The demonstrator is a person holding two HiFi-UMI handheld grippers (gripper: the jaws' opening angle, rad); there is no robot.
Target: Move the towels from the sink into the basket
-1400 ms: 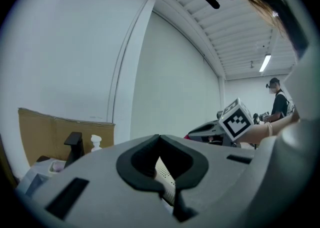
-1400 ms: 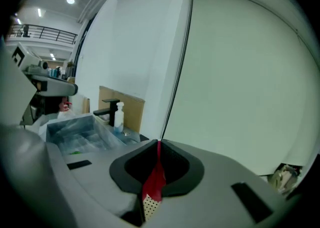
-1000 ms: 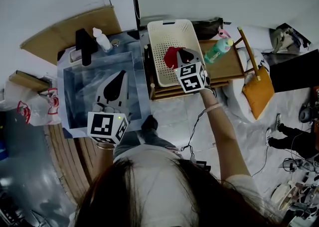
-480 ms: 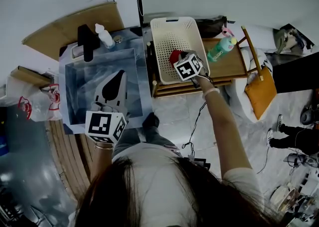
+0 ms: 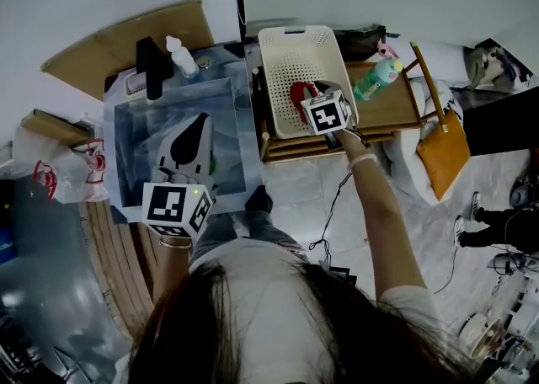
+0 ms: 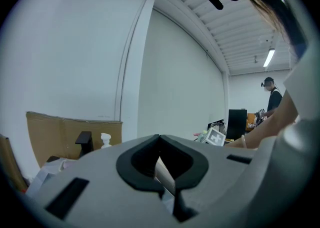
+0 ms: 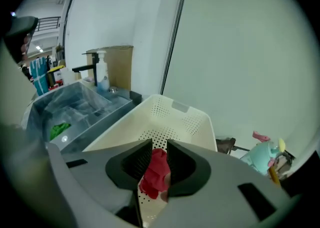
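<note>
- Right tongs (image 7: 159, 144): angled down into the white basket (image 5: 290, 34), upper centre of the head view. The jaws have just been opening and now stand partly apart.
- Red towel (image 7: 156, 174): hangs bunched in the gap between the right jaws, and the pads no longer clamp it. It is over the basket's perforated floor, toward the basket's lower right side in the head view. Whether it touches the floor cannot be told.
- Basket: stands on a low wooden counter (image 5: 396, 109), just right of the sink (image 5: 173, 88).
- Left tongs (image 5: 200, 119): over the sink, left of centre in the head view. The jaw tips are together with nothing between them.
- Green towel (image 7: 60, 130): lies on the sink bottom, at the left edge of the right gripper view.
- Black faucet (image 5: 152, 66) and white pump bottle (image 5: 178, 56): side by side at the sink's upper edge.
- Teal bottle (image 5: 375, 79) with a pink top: lies on the wooden counter, just right of the basket.
- Orange cushion (image 5: 438, 155): at the counter's right end.
</note>
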